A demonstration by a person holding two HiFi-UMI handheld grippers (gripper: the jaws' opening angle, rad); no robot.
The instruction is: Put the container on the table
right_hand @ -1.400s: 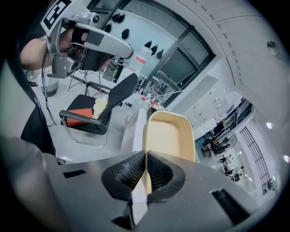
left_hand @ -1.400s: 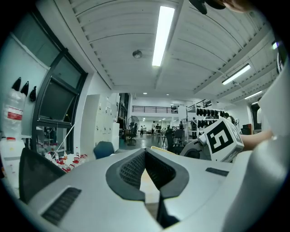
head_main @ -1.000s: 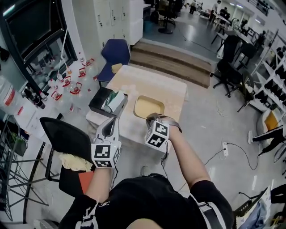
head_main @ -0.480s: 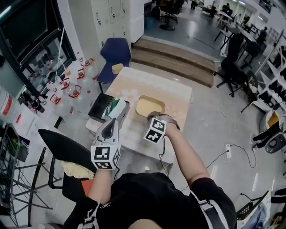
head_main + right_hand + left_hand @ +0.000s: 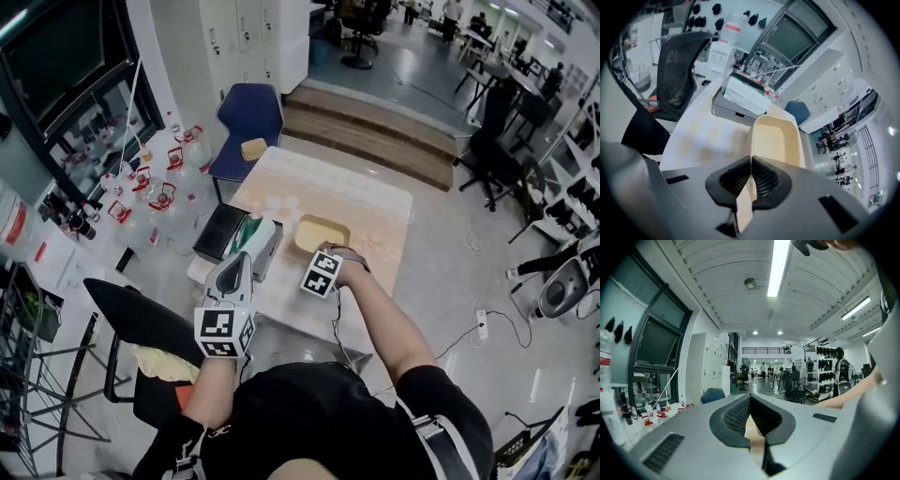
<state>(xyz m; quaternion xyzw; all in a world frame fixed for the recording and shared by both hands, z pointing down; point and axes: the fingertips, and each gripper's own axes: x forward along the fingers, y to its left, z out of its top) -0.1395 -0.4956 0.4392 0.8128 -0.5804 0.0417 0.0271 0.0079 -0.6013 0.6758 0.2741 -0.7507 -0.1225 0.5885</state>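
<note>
A cream rectangular container (image 5: pixel 322 232) is low over the near part of the pale wooden table (image 5: pixel 356 202); I cannot tell whether its base touches. My right gripper (image 5: pixel 330 253) tilts steeply down and is shut on the container's near rim. In the right gripper view the container (image 5: pixel 776 140) stretches away from the right gripper (image 5: pixel 751 180), whose pads pinch the rim. My left gripper (image 5: pixel 238 261) is held about level to the left of the container, apart from it. In its own view the left gripper (image 5: pixel 751 420) is shut with nothing between the pads.
A black box with a green-and-white packet (image 5: pixel 246 239) sits at the table's left edge, also seen as the box (image 5: pixel 740 101). A black chair (image 5: pixel 141 314) stands near left, a blue chair (image 5: pixel 248 122) behind the table. Water bottles (image 5: pixel 159 197) cover the floor at left.
My right gripper has carried the container forward and down over the table. My left gripper has moved forward alongside it, still shut.
</note>
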